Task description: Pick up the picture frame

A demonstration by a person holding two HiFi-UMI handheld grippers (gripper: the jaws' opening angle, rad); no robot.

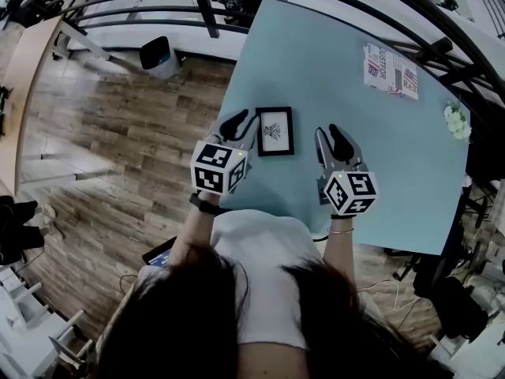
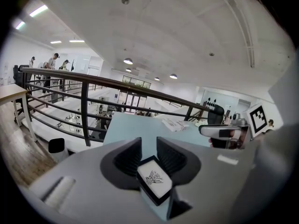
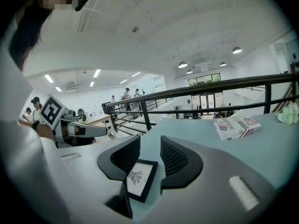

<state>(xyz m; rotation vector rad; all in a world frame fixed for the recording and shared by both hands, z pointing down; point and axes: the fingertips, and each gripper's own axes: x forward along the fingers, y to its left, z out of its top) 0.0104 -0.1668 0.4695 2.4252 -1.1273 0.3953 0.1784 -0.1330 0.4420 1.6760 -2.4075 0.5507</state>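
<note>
A small black picture frame (image 1: 274,131) with a white print lies flat on the light blue table (image 1: 316,61). My left gripper (image 1: 244,122) hovers at the frame's left edge, jaws apart and holding nothing. My right gripper (image 1: 332,136) stands open a little to the frame's right, apart from it. In the left gripper view the frame (image 2: 154,179) shows on the table through the gap of the left gripper (image 2: 148,149). In the right gripper view the frame (image 3: 138,177) lies below and slightly left of the right gripper (image 3: 150,151).
A flag-printed box (image 1: 390,71) lies at the table's far right, with white flowers (image 1: 455,121) at the right edge. A black railing (image 1: 158,6) runs behind the table. A white bin (image 1: 160,56) stands on the wooden floor to the left.
</note>
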